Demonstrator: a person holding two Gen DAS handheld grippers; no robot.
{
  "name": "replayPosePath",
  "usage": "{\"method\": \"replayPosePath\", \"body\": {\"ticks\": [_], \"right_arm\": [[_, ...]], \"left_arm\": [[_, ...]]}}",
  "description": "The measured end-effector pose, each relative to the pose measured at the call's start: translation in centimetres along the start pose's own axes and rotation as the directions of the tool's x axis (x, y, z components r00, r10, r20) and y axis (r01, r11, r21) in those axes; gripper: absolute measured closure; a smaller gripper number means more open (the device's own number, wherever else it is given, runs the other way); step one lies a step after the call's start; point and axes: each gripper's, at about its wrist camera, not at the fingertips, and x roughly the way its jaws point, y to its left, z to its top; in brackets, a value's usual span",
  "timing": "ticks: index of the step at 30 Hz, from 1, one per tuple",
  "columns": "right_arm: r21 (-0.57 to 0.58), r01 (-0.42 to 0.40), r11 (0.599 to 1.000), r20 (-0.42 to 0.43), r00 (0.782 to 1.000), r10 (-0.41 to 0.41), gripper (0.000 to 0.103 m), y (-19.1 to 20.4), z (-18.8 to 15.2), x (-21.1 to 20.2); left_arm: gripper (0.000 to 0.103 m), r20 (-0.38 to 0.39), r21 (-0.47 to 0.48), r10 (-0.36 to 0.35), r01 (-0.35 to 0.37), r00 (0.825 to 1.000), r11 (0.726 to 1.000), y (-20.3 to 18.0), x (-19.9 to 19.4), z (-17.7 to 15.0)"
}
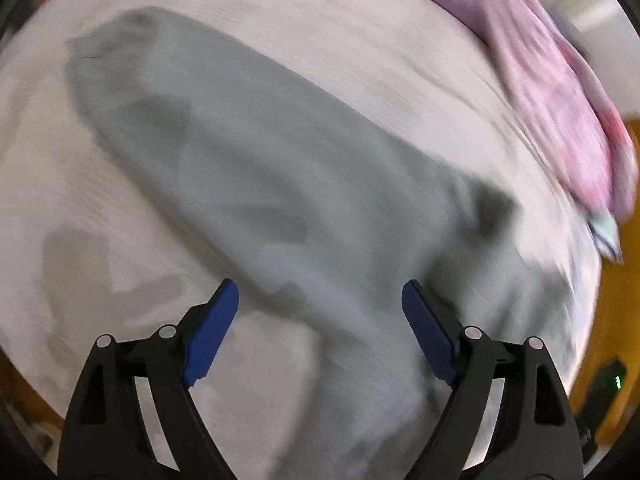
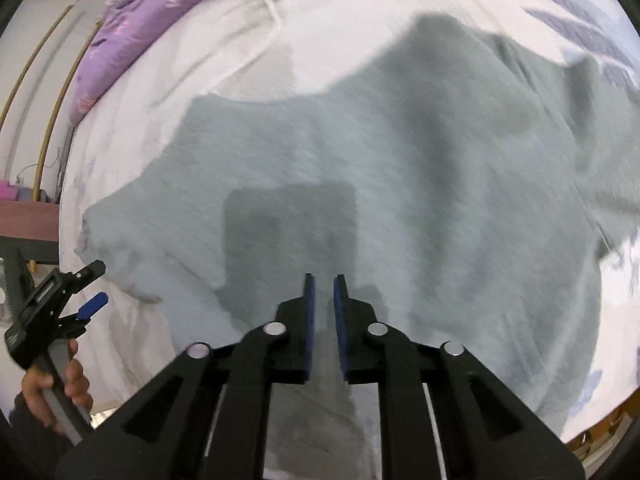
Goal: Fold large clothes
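A large grey garment lies spread over the white bed sheet, with a sleeve running out to the left. My right gripper hangs just above its middle. The blue pads stand a narrow gap apart with nothing pinched between them. In the left wrist view, which is blurred, the grey garment runs diagonally under my left gripper. That gripper is wide open and empty. The left gripper also shows at the bed's left edge, held by a hand, beside the sleeve end.
A purple and pink quilt is bunched at the head of the bed; the same quilt fills the upper right of the left wrist view. A brown desk stands beyond the bed's left edge. Orange floor shows past the mattress.
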Motion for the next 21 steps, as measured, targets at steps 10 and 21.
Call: {"method": "replayPosePath", "body": {"ticks": [10, 21], "right_arm": [[-0.023, 0.019, 1.000, 0.019, 1.000, -0.019, 0.067, 4.0, 3.5, 3.0], [-0.060, -0.011, 0.998, 0.013, 1.000, 0.012, 0.057, 8.3, 3.2, 4.4]], "left_arm": [[0.019, 0.065, -0.257, 0.111, -0.091, 0.992, 0.962, 14.7, -0.1, 9.2], [0.021, 0.139, -0.313, 0.217, -0.165, 0.966, 0.935, 21.0, 1.2, 15.8]]}}
